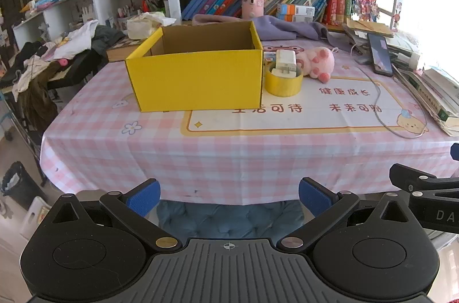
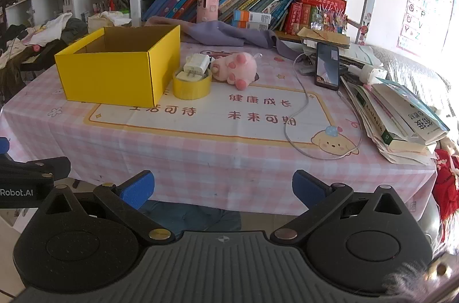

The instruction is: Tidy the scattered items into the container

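Note:
An open yellow cardboard box stands on the pink checked tablecloth. Just right of it sits a yellow tape roll with white charger plugs resting in and on it. A pink plush pig lies beside the roll. My left gripper is open and empty, held before the table's front edge. My right gripper is open and empty, also in front of the table edge, well short of the items.
A phone with a white cable lies at the right, beside a stack of books and papers. Purple cloth and bookshelves stand behind. A blue cushion sits under the table edge. Clothes pile at left.

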`<state>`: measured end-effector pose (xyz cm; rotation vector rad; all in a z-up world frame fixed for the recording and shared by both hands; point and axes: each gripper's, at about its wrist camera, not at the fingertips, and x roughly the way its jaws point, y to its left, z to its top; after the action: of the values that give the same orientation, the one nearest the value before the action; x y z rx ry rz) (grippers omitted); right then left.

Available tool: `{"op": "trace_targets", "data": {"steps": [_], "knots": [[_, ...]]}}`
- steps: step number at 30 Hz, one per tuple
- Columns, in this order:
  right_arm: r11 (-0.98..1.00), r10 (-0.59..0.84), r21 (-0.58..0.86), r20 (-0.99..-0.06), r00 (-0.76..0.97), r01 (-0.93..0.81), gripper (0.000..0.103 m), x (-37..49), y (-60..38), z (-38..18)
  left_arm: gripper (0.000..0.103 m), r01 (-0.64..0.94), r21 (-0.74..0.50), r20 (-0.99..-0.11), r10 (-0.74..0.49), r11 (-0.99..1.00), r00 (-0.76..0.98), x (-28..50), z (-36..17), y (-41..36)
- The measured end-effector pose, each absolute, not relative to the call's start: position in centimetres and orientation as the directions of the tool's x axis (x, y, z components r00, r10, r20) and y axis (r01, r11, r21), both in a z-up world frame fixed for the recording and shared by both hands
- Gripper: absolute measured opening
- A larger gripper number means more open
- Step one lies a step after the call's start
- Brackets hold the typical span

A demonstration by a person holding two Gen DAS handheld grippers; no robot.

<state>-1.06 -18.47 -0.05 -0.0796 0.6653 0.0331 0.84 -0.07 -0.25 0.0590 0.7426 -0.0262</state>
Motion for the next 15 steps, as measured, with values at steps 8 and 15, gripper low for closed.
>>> {"op": "trace_targets", "data": {"steps": [8,15], "knots": [[0.997,0.004,-0.062,-0.619,0.786,-0.053,0.103,-0.97,-18.47,-0.02,0.103,0.047,0.045,-0.672,-0.004,0.998,0.741,0.76,-0.16,-0.01],[0.997,0.004,-0.060,-0.618,0.786,-0.052,0.103,-0.96,-18.49,0.05,0.103,0.044,0.050,-0.672,0.001,0.998,0.740,0.84,-0.01,0.03]]}}
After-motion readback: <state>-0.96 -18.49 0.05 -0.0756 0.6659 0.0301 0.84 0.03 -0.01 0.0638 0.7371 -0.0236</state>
